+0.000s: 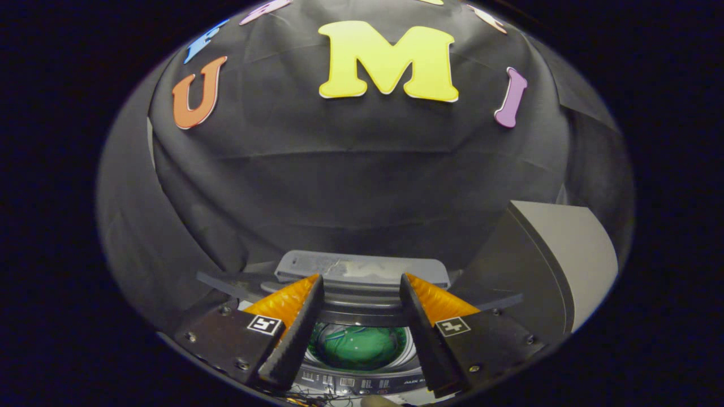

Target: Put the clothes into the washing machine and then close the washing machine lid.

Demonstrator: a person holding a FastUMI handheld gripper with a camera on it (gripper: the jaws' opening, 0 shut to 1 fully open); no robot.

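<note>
The gripper (pixel 362 288) has its fingers spread wide apart and grips nothing; nothing touches them. It hangs above the washing machine (pixel 362 380), pointing forward and slightly down. Low in the frame, between the fingers, green clothes (pixel 357 346) lie inside the drum. The lid (pixel 362 267) stands raised just beyond the fingertips, with the control panel (pixel 353 384) along the bottom centre.

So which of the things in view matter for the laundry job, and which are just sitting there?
For the job:
- washing machine, drum open between the claw's fingers
- green clothes inside the drum
- lid, raised beyond the fingers
- claw, open, holding nothing

Just there:
- grey box beside the machine
- black cloth wall behind
</note>
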